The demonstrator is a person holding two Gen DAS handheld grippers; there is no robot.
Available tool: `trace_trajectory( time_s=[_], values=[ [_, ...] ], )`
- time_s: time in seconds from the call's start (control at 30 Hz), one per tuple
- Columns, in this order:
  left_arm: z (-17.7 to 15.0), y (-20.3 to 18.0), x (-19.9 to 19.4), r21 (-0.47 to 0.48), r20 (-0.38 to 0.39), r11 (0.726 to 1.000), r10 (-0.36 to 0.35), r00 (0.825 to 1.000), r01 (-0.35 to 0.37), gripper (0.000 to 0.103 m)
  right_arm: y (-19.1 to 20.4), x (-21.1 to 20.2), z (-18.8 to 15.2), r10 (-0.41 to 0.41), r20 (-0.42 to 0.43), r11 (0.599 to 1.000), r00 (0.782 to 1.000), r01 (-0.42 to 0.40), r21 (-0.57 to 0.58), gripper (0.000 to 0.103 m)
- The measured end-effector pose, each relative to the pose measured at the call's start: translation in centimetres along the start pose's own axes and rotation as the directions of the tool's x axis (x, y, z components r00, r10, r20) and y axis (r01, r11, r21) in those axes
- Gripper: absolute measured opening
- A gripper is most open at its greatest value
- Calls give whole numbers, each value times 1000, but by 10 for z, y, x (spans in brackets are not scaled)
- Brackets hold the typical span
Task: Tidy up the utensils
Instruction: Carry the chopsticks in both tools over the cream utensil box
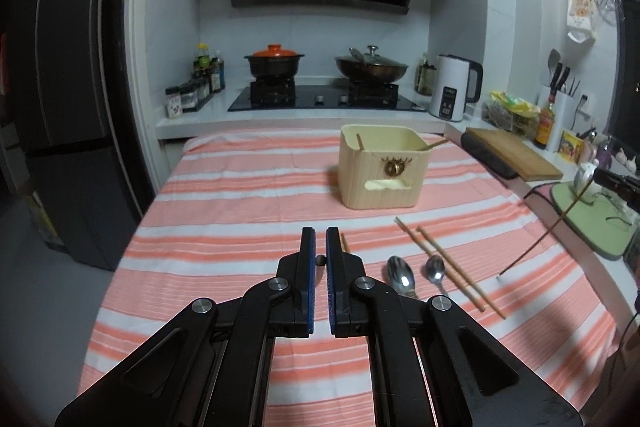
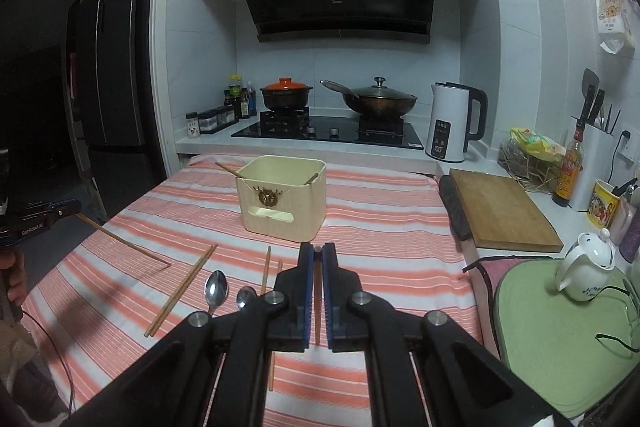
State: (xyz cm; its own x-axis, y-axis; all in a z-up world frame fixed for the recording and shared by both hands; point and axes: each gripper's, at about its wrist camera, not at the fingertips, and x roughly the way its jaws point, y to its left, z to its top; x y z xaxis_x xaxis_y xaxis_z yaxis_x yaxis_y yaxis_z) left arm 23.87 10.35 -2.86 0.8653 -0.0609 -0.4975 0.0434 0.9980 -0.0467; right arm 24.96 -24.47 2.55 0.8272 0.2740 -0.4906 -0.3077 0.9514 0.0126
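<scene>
Your left claw (image 1: 320, 239) is closed. In its own view the gap between the pads looks bare, but the right view shows that claw at the frame's left edge (image 2: 60, 211) with a chopstick (image 2: 124, 245) slanting down from it to the striped surface (image 2: 380, 223); where the stick meets the pads is too dark to make out. Your right claw (image 2: 317, 255) is clamped on another chopstick (image 2: 317, 303), seen running along the gap between the blue pads; its lower end drops behind the claw body. The left view catches that stick only as a thin curved line (image 1: 560, 227) near the right edge, the claw itself mostly cut off.

The cream bin (image 1: 384, 167) stands at the far middle of the surface, with two sticks leaning inside, mostly hidden by its walls. Loose on the cloth lie two spoons (image 1: 401, 275), handles hidden behind your left claw's linkage, and a pair of chopsticks (image 1: 448, 267) just beside them. Further sticks (image 2: 266, 269) lie partly covered by your right claw.
</scene>
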Motion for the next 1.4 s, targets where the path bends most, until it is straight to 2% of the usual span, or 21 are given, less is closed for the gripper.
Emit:
trace_trajectory(
  time_s=[0.37,0.77,1.13,1.3,1.4],
  values=[
    [20,-6,-11,-8,26,999,-44,999,44,3,2,-16,12,37,45,999,998,-38,21,4],
    [49,-11,-8,-24,43,993,-112,993,113,3,7,-8,31,89,61,995,994,-91,29,4],
    [116,-28,-9,-5,137,978,-207,969,210,2,20,13,75,113,101,994,988,-112,-19,4],
    [158,-40,4,9,229,976,-213,950,217,2,27,34,110,117,159,993,980,-112,-38,4],
    [179,-46,24,11,259,979,-197,945,202,2,29,56,132,125,180,992,976,-119,-43,4]
  ],
)
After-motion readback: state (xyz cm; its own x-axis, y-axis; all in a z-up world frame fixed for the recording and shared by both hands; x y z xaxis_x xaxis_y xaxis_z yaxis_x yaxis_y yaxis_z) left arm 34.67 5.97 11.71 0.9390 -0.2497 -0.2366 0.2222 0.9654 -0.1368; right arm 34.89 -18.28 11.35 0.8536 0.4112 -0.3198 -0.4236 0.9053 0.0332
